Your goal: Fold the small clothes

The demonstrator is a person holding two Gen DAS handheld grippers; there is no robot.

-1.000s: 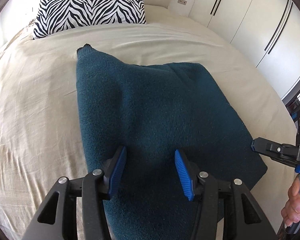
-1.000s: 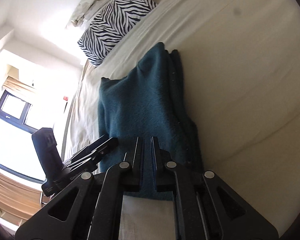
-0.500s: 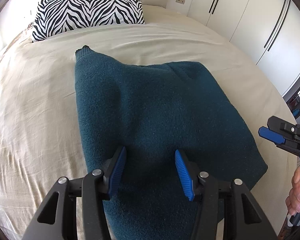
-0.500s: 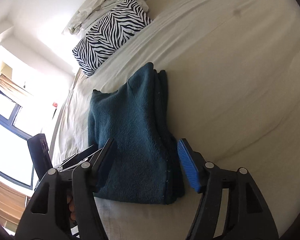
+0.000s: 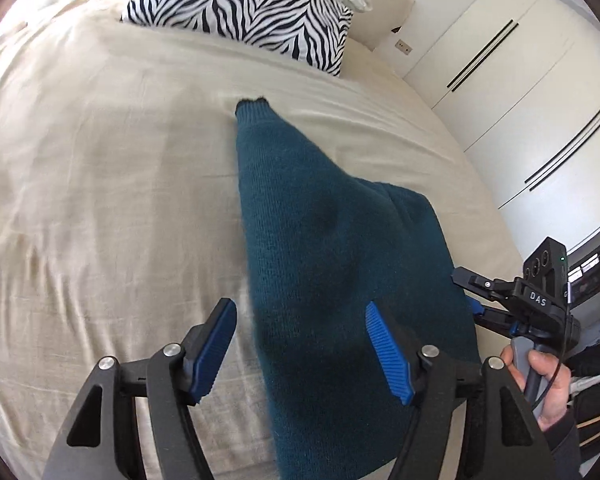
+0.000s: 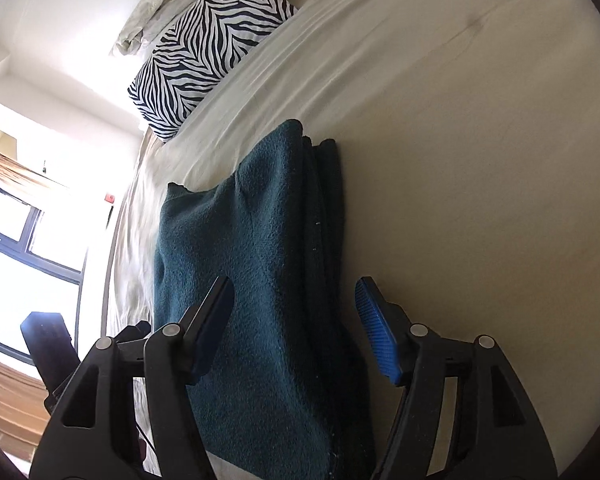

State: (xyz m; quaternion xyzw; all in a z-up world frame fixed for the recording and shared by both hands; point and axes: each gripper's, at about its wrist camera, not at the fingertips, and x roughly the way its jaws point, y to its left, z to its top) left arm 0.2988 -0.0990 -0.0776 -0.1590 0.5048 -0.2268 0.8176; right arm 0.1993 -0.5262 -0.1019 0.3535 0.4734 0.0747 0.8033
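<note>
A folded teal knit sweater [image 5: 332,264] lies flat on the cream bed sheet [image 5: 100,200], one ribbed cuff pointing toward the pillow. It also shows in the right wrist view [image 6: 256,264] with stacked folded layers along its right edge. My left gripper [image 5: 300,344] is open and empty, its jaws spanning the sweater's near left edge. My right gripper [image 6: 296,328] is open and empty over the sweater's near right edge. In the left wrist view the right gripper [image 5: 476,300] sits at the sweater's right side.
A zebra-print pillow [image 5: 240,4] lies at the head of the bed, with crumpled pale bedding behind it. White wardrobe doors [image 5: 520,80] stand to the right of the bed. A window [image 6: 16,240] is on the far side.
My right gripper went from shut to open and moved in over the sweater's right edge. My left gripper shifted left so its jaws now span the sweater's left edge.
</note>
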